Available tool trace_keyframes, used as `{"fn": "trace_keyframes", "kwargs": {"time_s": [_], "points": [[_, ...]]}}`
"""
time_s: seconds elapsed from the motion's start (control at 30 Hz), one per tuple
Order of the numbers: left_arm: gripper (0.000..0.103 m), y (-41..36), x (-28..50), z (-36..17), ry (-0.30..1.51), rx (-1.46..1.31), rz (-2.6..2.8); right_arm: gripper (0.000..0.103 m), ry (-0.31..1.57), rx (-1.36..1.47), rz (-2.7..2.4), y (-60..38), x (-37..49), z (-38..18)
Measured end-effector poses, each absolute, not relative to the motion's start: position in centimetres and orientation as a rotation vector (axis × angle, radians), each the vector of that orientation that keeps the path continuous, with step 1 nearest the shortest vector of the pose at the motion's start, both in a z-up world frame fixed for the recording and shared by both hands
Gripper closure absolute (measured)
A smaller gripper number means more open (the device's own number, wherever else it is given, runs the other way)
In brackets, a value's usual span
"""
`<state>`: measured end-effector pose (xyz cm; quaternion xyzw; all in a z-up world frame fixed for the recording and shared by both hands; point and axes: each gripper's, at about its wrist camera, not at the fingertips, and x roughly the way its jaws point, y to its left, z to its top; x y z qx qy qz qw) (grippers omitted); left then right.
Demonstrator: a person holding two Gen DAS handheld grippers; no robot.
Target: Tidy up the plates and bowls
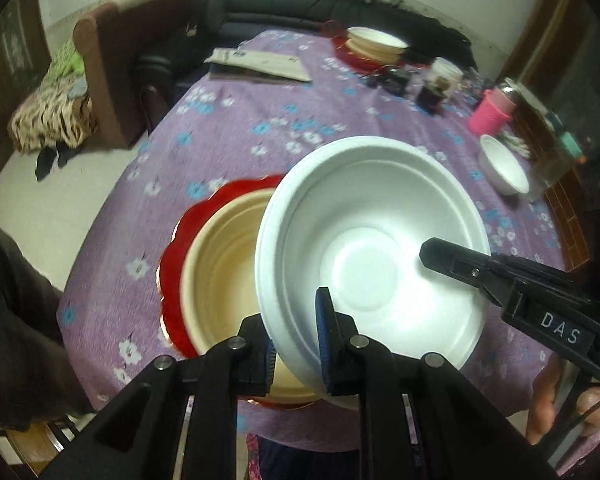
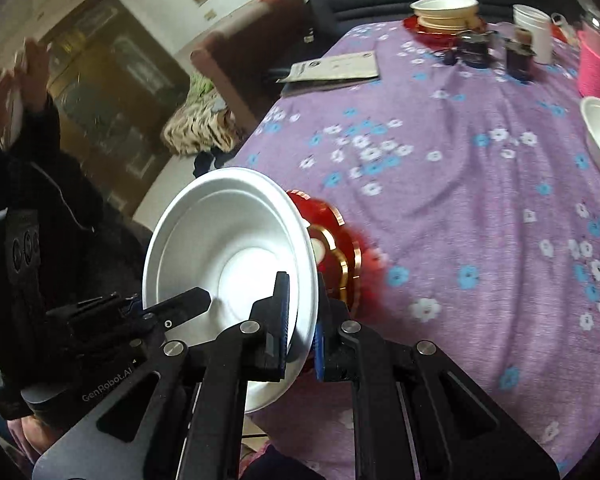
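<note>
White foam bowl (image 1: 374, 240) pinched on two sides, up in the air over the purple flowered tablecloth (image 1: 228, 132).

Left gripper (image 1: 296, 350) clamped on the near rim, blue pads either side of the thin wall. Right gripper (image 2: 300, 336) clamped on the opposite rim, same way, one finger poking inside the bowl in the left view. Bowl tilted, floating above a tan bowl (image 1: 224, 264) sitting on a red scalloped plate (image 1: 172, 268) near the table's front edge. Over at the far end, another red plate (image 1: 350, 56) with stacked tan bowls (image 1: 376, 42) on top. Smaller white bowl (image 1: 504, 166) off to the right, near a pink cup (image 1: 492, 110). Flat printed packet (image 1: 260, 64) lying mid-table toward the back. Dark sleeve (image 2: 40, 140) and raised hand (image 2: 32, 64) blurry at the left of the right view.
</note>
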<state>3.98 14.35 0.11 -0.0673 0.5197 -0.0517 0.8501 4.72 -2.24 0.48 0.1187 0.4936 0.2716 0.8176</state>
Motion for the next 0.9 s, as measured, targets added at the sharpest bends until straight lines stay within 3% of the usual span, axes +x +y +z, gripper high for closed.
{"fn": "trace_keyframes", "kwargs": {"time_s": [0.27, 0.33, 0.37, 0.7, 0.77, 0.83, 0.9], "points": [[0.085, 16.7, 4.4, -1.9, 1.122, -0.145, -0.075, 0.093, 1.104, 0.14, 0.572, 1.5, 5.8, -2.0], [0.07, 17.0, 4.4, -1.8, 1.133, -0.151, -0.062, 0.092, 1.067, 0.028, 0.55, 2.2, 5.9, -1.4], [0.069, 17.1, 4.3, -1.7, 1.131, -0.138, -0.055, 0.091, 1.056, 0.008, 0.551, 2.1, 6.0, -1.2], [0.067, 14.4, 4.4, 4.0, 0.982, -0.049, 0.006, 0.09, 0.909, 0.276, 0.619, -8.1, 7.3, 2.4], [0.059, 11.8, 5.2, 5.3, 0.96, -0.066, -0.086, 0.09, 0.886, 0.287, 0.54, -12.1, 7.5, 2.4], [0.033, 7.3, 7.0, 6.2, 0.96, -0.101, -0.216, 0.09, 0.87, 0.312, 0.437, -16.7, 7.7, 2.0], [0.023, 3.1, 9.3, 6.2, 0.982, -0.168, -0.323, 0.09, 0.857, 0.389, 0.322, -22.9, 8.1, 1.2]]}}
